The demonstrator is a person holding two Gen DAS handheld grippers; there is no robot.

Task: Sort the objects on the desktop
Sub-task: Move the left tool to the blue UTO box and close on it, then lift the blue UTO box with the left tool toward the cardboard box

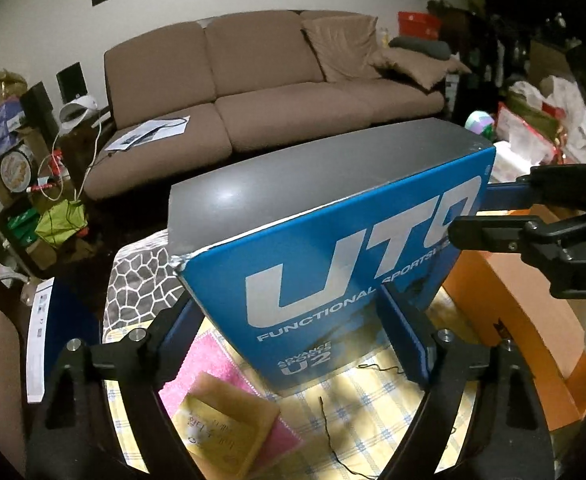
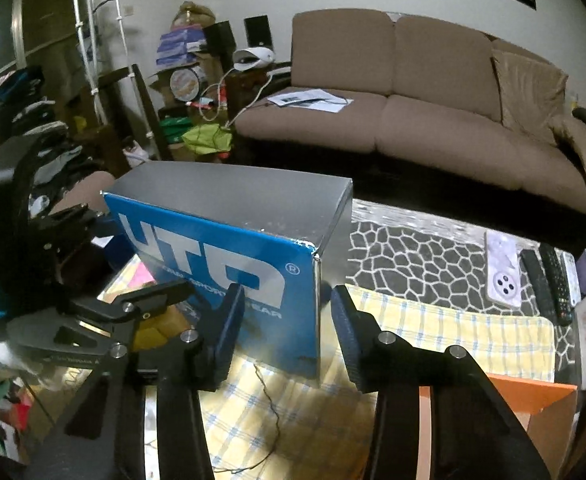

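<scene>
A blue box (image 1: 333,240) with large white letters and a grey top stands upright on the yellow checked cloth (image 1: 373,420). My left gripper (image 1: 287,296) is open, its fingers spread wide just in front of the box's blue face near its left corner. The right wrist view shows the box (image 2: 213,240) too. There my right gripper (image 2: 288,287) straddles its right corner, one finger before the blue face and one beside the grey end, with no pad seen pressing. The right gripper (image 1: 469,216) also shows at the box's right end in the left wrist view.
An orange box (image 2: 533,396) lies at the table's right front. Two remotes (image 2: 549,280) and a phone case (image 2: 503,276) rest on the grey patterned cloth (image 2: 413,252). A tan envelope (image 1: 221,420) on a pink cloth and a thin black wire (image 1: 329,432) lie in front. A brown sofa (image 1: 273,92) stands behind.
</scene>
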